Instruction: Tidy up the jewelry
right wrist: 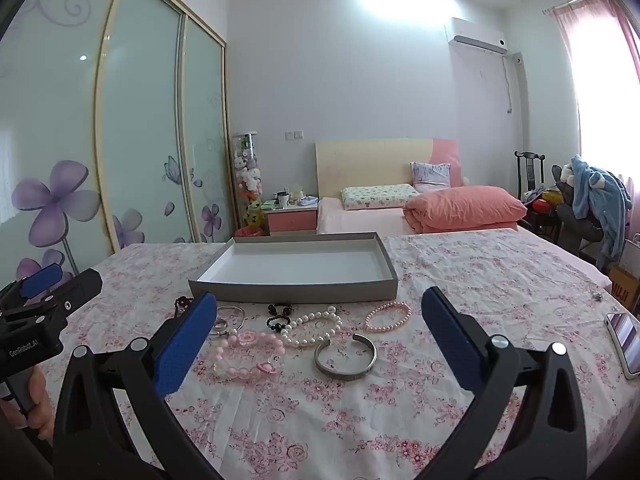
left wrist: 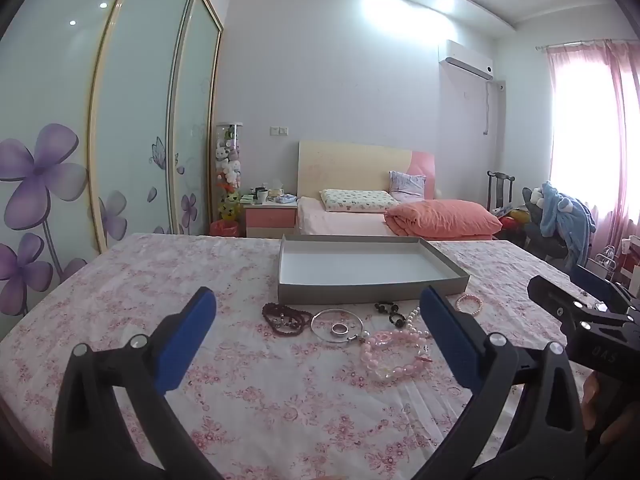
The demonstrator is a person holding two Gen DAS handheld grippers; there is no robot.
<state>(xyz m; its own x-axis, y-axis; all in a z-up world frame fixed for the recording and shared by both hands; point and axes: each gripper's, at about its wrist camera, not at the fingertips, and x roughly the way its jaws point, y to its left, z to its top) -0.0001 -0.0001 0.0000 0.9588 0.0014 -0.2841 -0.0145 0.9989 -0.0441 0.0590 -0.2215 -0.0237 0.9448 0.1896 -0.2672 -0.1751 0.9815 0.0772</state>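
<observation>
there, mixed bead bracelets (right wrist: pixel 316 326) beside grey tray (right wrist: pixel 294 291).

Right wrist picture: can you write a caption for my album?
Open right gripper hovering over bracelets, a pearl string and a silver cuff before an empty grey tray on a floral cloth.

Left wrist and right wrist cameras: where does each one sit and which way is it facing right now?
Left wrist: on the left gripper, open, aimed slightly down at the tray and the jewelry before it; the right gripper shows at the right edge.
Right wrist: on the right gripper, open, facing the same way; the left gripper and a hand show at left.
Shared: tray, pink bead bracelet, tablecloth, bed.
</observation>
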